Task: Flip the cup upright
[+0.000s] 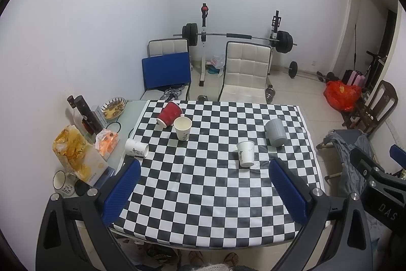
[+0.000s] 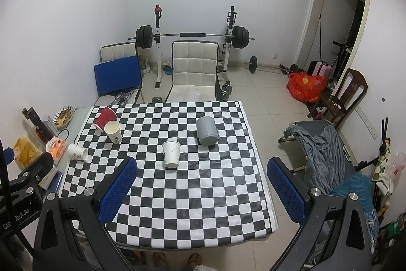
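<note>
Several cups stand or lie on the checkered tablecloth [image 1: 203,194]. A white paper cup [image 1: 246,153] [image 2: 171,153] stands upside down near the middle. A grey cup [image 1: 276,135] [image 2: 207,130] stands upside down to its right. A white cup [image 1: 182,128] [image 2: 113,131] stands upright at the far left, with a red cup [image 1: 169,114] [image 2: 105,117] leaning tilted behind it. Another white cup [image 1: 136,148] [image 2: 77,152] lies on its side at the cloth's left edge. My left gripper [image 1: 204,169] and right gripper [image 2: 201,169] are open, empty, above the near table.
Bottles [image 1: 85,114], a snack bag [image 1: 73,154], a bowl [image 1: 113,107] and a mug [image 1: 61,182] crowd the table's left strip. Two white chairs [image 1: 244,73] and a barbell rack [image 1: 236,36] stand behind. A cot with grey cloth [image 2: 324,151] is on the right.
</note>
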Tool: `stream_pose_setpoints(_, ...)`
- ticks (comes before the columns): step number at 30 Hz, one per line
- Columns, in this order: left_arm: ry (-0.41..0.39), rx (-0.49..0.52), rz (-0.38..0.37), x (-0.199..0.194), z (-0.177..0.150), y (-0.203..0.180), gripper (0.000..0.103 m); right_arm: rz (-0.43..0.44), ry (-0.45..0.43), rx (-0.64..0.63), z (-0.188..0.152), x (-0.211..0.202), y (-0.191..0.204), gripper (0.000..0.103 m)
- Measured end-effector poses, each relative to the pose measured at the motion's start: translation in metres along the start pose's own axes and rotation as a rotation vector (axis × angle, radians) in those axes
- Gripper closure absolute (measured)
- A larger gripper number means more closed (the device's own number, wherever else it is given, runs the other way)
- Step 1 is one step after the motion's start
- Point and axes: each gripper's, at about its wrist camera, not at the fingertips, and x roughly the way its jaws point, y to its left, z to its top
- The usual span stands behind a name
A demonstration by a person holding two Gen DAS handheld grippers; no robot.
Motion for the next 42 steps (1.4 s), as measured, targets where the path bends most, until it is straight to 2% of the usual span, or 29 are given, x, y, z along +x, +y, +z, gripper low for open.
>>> stream_pose_setpoints(36,-0.01,0.009,-0.012,-0.011,0.019,-0.003,0.0,-0.006,-0.001,0.017,0.008,-0.01,0.007,0.0)
stream_pose_setpoints(42,0.05,0.027,0.026,0.033,0.022,0.006,0.0,-0.062,0.065,0.062,0.003,0.023,0.013,0.0)
